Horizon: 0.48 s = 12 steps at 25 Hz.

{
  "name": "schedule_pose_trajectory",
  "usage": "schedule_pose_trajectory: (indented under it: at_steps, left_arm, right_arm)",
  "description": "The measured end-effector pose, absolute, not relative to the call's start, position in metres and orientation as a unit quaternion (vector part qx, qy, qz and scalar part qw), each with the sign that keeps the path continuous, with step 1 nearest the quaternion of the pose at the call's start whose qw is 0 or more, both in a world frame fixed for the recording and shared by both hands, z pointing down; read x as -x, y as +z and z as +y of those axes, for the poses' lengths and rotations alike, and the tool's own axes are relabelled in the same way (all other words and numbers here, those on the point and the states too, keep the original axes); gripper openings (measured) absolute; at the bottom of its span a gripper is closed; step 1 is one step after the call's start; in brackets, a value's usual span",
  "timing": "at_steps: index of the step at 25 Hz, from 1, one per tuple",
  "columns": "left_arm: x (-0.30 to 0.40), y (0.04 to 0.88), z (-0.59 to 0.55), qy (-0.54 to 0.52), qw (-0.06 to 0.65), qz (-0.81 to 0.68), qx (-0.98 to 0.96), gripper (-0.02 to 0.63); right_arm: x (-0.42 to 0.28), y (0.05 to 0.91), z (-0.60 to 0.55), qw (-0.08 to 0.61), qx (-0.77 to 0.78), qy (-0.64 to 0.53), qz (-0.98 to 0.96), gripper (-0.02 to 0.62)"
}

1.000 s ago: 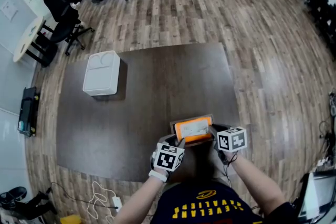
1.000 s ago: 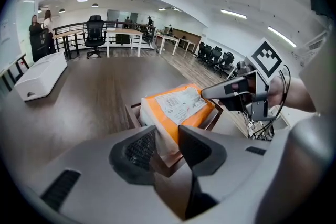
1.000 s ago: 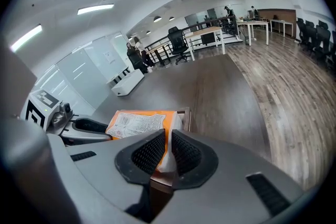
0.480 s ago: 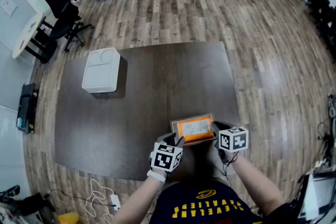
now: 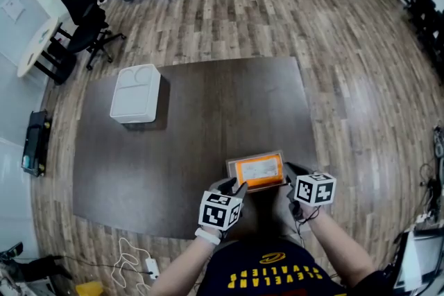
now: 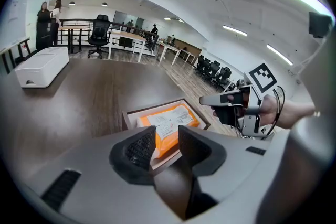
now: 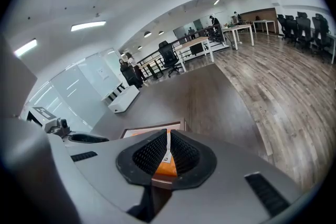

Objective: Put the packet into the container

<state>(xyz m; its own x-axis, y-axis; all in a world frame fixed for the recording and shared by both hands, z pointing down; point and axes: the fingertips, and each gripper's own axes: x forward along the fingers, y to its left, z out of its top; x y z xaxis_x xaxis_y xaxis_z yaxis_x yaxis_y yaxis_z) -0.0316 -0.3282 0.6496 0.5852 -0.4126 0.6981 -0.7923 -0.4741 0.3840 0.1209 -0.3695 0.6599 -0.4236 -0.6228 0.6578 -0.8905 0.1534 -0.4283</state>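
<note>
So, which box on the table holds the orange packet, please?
The shallow brown tray by the person, with the orange packet inside; the white box stands apart.

The worktop (image 5: 208,121) is a dark brown board with a matt face and faint wood grain. The floor (image 5: 347,45) is of wood-look planks with a slight shine. The packet (image 5: 257,170) is glossy orange plastic film with a white paper-like label. The container (image 5: 253,155) has a smooth brown rim and a pale matt inside. The white box (image 5: 135,93) looks like matt plastic. The left gripper (image 6: 165,134) and right gripper (image 7: 168,152) have smooth grey plastic shells, and their fingers (image 6: 140,147) are black and finely ribbed.
</note>
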Motion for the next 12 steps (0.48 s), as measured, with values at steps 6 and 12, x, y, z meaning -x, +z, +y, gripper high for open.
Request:
schedule_pose_trajectory:
  at_steps: [6,12]
  left_arm:
    - [0.018,0.621,-0.324,0.207,0.36,-0.35,-0.84,0.12]
    - [0.008,0.592,-0.312,0.165,0.365,-0.323,-0.858,0.12]
  right_arm:
    - [-0.101,0.636,-0.36,0.146,-0.475,0.391,-0.774,0.028]
    - [-0.079,0.6,-0.347,0.112,-0.445,0.379,-0.804,0.028]
